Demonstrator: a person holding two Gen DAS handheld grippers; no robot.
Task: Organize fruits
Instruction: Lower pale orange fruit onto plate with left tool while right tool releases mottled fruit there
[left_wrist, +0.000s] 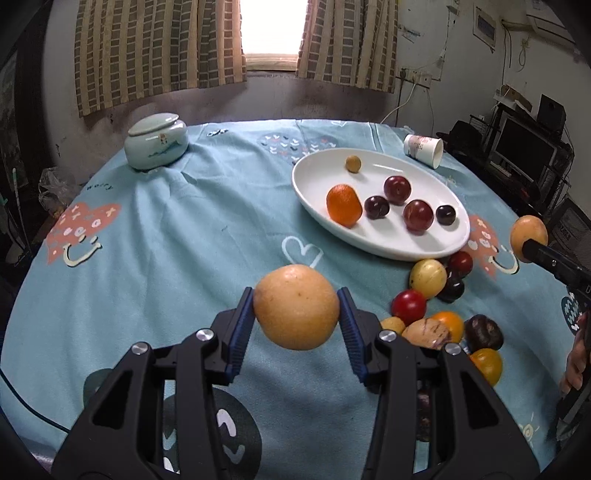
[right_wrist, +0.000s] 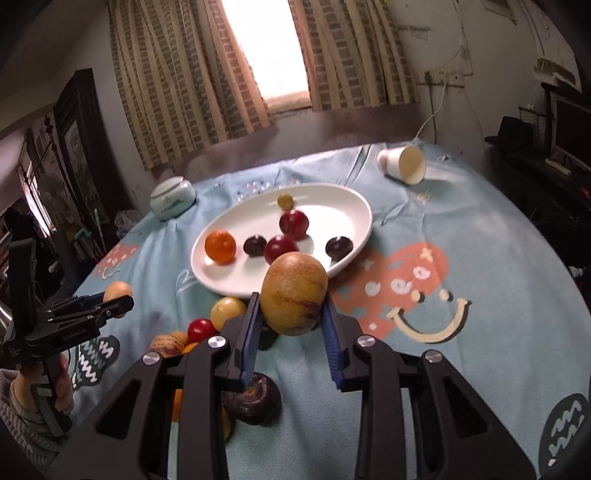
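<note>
A: What does the left gripper (left_wrist: 296, 308) hold?

B: A round tan fruit (left_wrist: 296, 306), pinched between both blue pads and lifted above the teal cloth (left_wrist: 166, 229) that covers the counter.

A: And the right gripper (right_wrist: 291, 314)?

B: It clamps an oval yellow-brown fruit (right_wrist: 294, 293) (streaked with dark marks low on its side), held up in front of the near rim of the white plate (right_wrist: 236, 280).

A: What lies on the plate?

B: An orange (left_wrist: 343, 205), four dark red plums (left_wrist: 397, 189) and a small yellowish fruit (left_wrist: 353, 163) near the far rim.

A: The rest of the fruit?

B: A loose pile (left_wrist: 436, 314) lies on the cloth just beside the plate's near edge: a pale yellow one, red and dark ones, two oranges and a striped tan one. A dark brown fruit (right_wrist: 251, 400) sits right under the right gripper.

A: Anything else there?

B: A lidded celadon jar (left_wrist: 155, 142) at the far left, and a paper cup (left_wrist: 423, 149) on its side beyond the plate.
</note>
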